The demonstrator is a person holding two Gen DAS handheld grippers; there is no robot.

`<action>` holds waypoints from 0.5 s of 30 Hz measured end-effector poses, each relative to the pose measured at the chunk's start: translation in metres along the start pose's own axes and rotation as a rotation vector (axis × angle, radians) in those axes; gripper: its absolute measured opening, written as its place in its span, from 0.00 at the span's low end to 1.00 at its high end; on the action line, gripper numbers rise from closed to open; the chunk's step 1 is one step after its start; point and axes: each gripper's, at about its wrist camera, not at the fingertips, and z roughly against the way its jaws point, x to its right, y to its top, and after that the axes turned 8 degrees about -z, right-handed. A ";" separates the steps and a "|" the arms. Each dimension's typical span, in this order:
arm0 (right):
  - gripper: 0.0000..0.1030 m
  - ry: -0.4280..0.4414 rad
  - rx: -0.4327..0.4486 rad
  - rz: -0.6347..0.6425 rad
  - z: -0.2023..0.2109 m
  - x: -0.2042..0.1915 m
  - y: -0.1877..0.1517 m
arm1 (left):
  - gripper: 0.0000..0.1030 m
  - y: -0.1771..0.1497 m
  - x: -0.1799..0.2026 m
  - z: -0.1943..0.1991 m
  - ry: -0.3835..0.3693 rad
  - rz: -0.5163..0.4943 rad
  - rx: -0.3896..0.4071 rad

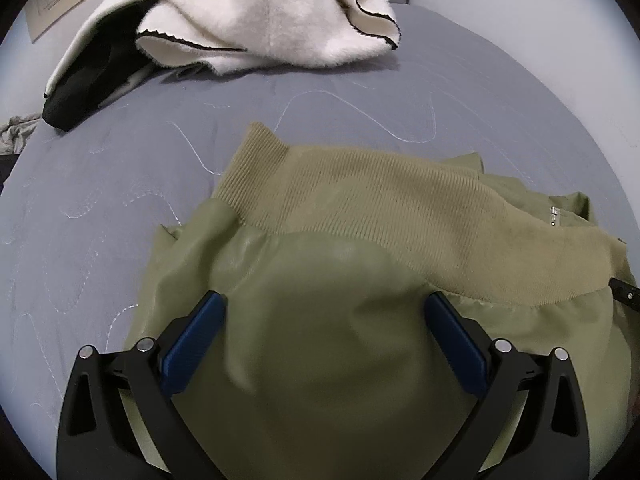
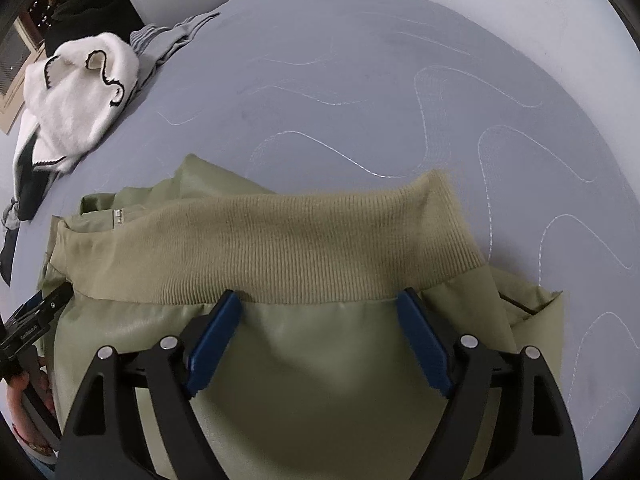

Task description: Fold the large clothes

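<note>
On the grey quilted bed [image 2: 360, 80], toward its near edge, I am looking down at an olive green jacket [image 2: 320, 380] lying partly folded, its ribbed hem band [image 2: 280, 248] running across the top of the bundle on the side facing the middle of the bed. A small metal zip end [image 2: 117, 216] is showing at the band's left end.

Left gripper [image 1: 325, 316]: jaws standing wide, blue pads either side of the smooth shell cloth just below the band, not pinching anything I can make out. Right gripper [image 2: 320, 312]: also spread wide, tips right at the seam where band meets shell; nothing clamped between them.

Handling judgement: the shell is looking smooth and slightly glossy, so I am expecting it to slide on itself and off the pads. The garment seems soft, floppy, moderately bulky rather than heavy. The knit band is looking grippier and thicker, so I am treating it as the better hold, one gripper near each end, pinching all layers together.

A white fluffy garment [image 1: 272, 12] with dark trim is sitting well apart at the bed's far side, over something black [image 1: 80, 92]; neither is touching the jacket. The zip may snag.
</note>
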 end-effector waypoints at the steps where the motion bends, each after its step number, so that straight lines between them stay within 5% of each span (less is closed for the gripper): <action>1: 0.78 0.000 -0.001 -0.002 0.000 0.000 0.000 | 0.95 0.001 0.000 0.000 0.002 0.003 0.001; 15: 0.78 -0.023 -0.018 0.017 0.001 -0.008 0.003 | 0.95 0.014 -0.001 -0.003 -0.020 0.019 -0.081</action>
